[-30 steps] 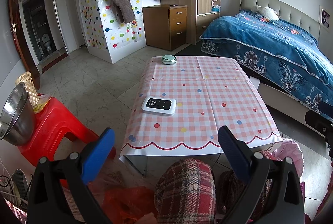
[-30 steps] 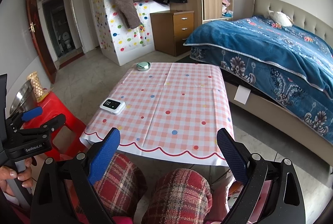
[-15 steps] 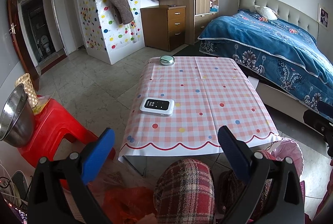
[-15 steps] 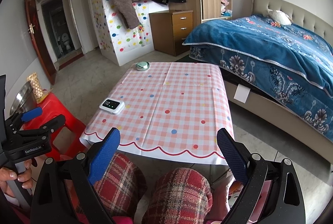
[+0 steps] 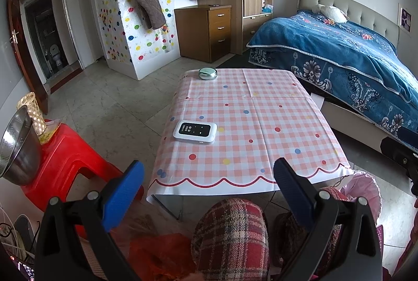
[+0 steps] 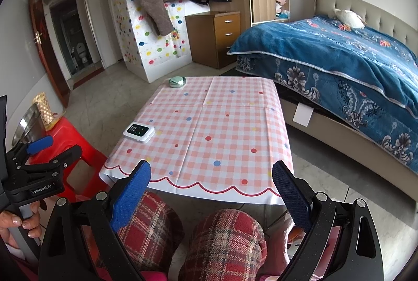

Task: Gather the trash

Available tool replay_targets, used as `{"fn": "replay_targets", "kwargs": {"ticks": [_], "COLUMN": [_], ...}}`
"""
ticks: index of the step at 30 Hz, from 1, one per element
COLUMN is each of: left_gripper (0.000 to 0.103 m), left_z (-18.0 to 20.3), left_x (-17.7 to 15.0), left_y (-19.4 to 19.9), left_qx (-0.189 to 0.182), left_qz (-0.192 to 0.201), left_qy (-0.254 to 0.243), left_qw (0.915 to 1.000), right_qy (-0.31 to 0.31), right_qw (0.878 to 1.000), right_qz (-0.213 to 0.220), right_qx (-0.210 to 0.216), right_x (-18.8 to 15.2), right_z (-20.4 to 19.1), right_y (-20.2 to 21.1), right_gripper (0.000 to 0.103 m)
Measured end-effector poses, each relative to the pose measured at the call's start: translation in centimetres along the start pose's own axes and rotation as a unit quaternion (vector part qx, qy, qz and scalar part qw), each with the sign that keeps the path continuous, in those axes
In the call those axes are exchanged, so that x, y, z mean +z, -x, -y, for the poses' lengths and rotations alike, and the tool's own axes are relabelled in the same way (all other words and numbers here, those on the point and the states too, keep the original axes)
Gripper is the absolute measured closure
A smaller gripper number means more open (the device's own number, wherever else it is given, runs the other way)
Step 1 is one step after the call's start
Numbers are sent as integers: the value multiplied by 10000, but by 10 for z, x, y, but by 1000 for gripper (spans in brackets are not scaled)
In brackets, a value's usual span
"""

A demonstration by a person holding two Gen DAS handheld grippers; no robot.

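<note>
Here both blue-padded tools, left tool [image 5: 206, 185] and right tool [image 6: 210, 185], gape empty before the pink-checked bench [image 5: 261, 124]; a pink-lined trash bin [image 5: 364, 187] stands at the bench's near right corner, no loose trash visible

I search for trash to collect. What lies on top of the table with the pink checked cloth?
On the table lie a white device with a dark screen and a round green case at the far edge. No trash shows. The cloth hides what is underneath.
</note>
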State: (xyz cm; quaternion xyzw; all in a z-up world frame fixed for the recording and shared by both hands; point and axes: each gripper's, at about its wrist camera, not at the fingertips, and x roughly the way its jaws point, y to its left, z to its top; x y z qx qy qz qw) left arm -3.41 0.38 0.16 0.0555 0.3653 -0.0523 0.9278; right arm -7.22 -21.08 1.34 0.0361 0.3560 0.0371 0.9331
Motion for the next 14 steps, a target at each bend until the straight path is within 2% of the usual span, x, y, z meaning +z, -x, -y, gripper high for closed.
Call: {"fn": "replay_targets", "kwargs": {"ticks": [7,13,14], "left_gripper": [7,7,7], "left_z": [-2,-14,-17], "left_x": [0,1,0], "left_y": [-14,-38,-42], "left_qx": [-367,-380,-366], "left_qz": [85,23,47], "left_qy": [-37,254,301], "left_qw": [9993,9990,9989], "right_qy": [-39,24,31], "right_qw": [9999,9989,9983], "right_qz": [-124,-462,-578], "right_qx": [-6,17,21], "right_x": [0,4,3], "right_z": [-3,-12,-16], "right_y": [-12,-54,-72], "right_gripper": [10,10,10]}}
